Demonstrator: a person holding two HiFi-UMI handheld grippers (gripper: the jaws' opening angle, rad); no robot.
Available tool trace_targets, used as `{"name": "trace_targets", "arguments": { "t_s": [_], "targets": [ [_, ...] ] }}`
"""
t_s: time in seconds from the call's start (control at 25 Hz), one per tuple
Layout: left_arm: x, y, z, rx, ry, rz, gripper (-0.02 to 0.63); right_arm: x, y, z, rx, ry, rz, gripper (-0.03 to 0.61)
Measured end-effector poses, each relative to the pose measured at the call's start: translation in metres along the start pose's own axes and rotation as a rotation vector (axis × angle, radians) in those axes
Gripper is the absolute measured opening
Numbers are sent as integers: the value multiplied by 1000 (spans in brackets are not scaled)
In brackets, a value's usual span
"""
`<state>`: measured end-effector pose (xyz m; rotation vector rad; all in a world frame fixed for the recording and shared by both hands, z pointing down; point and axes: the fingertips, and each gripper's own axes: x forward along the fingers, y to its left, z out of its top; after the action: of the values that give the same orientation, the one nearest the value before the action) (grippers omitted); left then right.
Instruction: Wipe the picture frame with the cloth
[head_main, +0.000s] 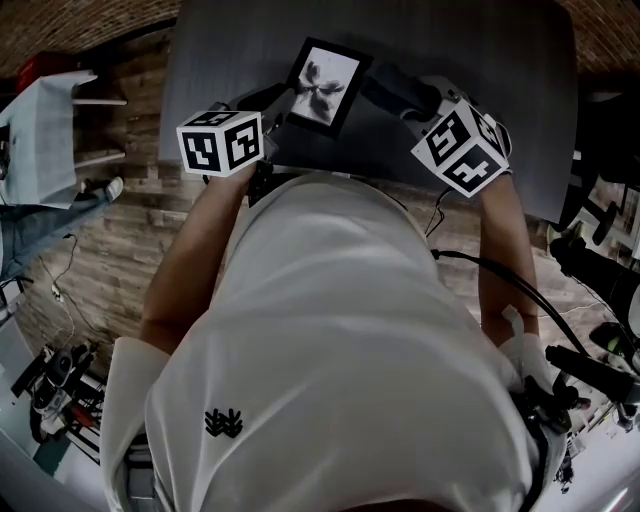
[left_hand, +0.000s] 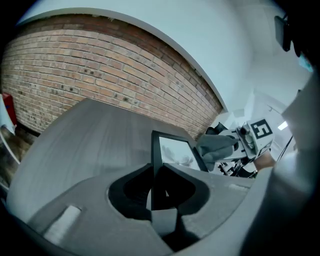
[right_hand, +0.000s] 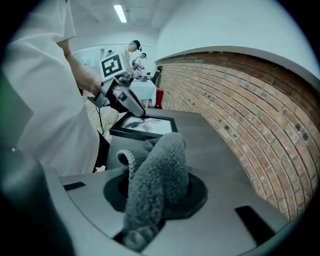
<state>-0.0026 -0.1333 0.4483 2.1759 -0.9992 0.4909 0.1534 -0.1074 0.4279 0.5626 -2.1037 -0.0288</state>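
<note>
Fluffy grey cloth (right_hand: 156, 175) sits clamped in the right gripper's (right_hand: 152, 197) jaws; the left gripper (left_hand: 161, 189) pinches the black-bordered picture frame (left_hand: 175, 150) by its edge.

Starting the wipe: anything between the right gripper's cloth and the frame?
Nothing visible: only bare grey tabletop lies between the fluffy grey cloth and the black picture frame, which the left gripper grips at one edge.

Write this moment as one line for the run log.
left gripper: shut on picture frame | right gripper: shut on cloth | wiping contact: cannot tell
</note>
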Motion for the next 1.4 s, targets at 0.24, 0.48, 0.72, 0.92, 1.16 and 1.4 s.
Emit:
{"name": "trace_targets", "arguments": {
  "t_s": [0.24, 0.48, 0.72, 0.92, 1.16, 1.4],
  "targets": [
    [-1, 5, 5, -78, -39, 13, 74, 3, 23, 11, -37, -17, 34, 91],
    [-4, 14, 10, -154, -78, 37, 74, 0, 42, 23, -56, -41, 65, 91],
    [-9, 24, 18, -210, -135, 77, 74, -4, 59, 35, -43, -86, 104, 91],
    [-11, 31, 22, -290, -178, 82, 74, -4, 70, 44, -74, -112, 102, 91],
    [-8, 21, 21, -466, -215, -21, 74, 2, 79, 56, -121, -148, 85, 91],
    [-4, 4, 20, -595, -230, -143, 75, 12, 86, 64, -197, -162, 83, 91]
  ]
}}
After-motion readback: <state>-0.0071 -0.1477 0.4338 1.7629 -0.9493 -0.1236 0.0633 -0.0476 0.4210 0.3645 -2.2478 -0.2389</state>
